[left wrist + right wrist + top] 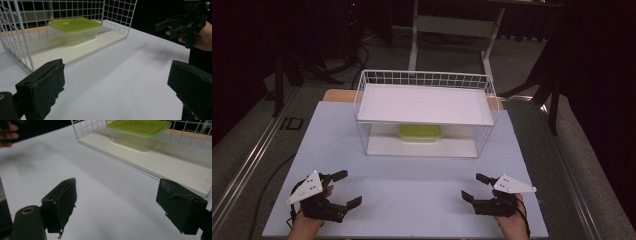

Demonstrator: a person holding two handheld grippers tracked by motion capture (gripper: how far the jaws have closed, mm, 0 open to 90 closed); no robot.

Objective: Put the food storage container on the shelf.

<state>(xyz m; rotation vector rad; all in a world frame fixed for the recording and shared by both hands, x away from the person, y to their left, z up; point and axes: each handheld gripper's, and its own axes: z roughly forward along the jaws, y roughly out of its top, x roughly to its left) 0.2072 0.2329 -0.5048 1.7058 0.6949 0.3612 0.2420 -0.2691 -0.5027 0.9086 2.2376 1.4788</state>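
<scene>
A white wire rack [362,125] stands at the middle back of the table, with a white board on top and another as its lower shelf. On that lower shelf sits a clear plastic container with a green lid [420,132] [74,30] [139,133]. My left gripper [347,189] [117,87] rests near the table's front left, open, with nothing between its jaws. At the front right my right gripper [475,186] [117,205] is open and empty too. The right gripper [175,25] also shows in the left gripper view, at upper right, held in a hand.
A pale table top [412,190] spreads between the grippers and the rack. The rack's wire walls [117,15] close its sides; its front is open toward me. Beyond the table stand a desk frame [452,25] and dark stands on a grey floor.
</scene>
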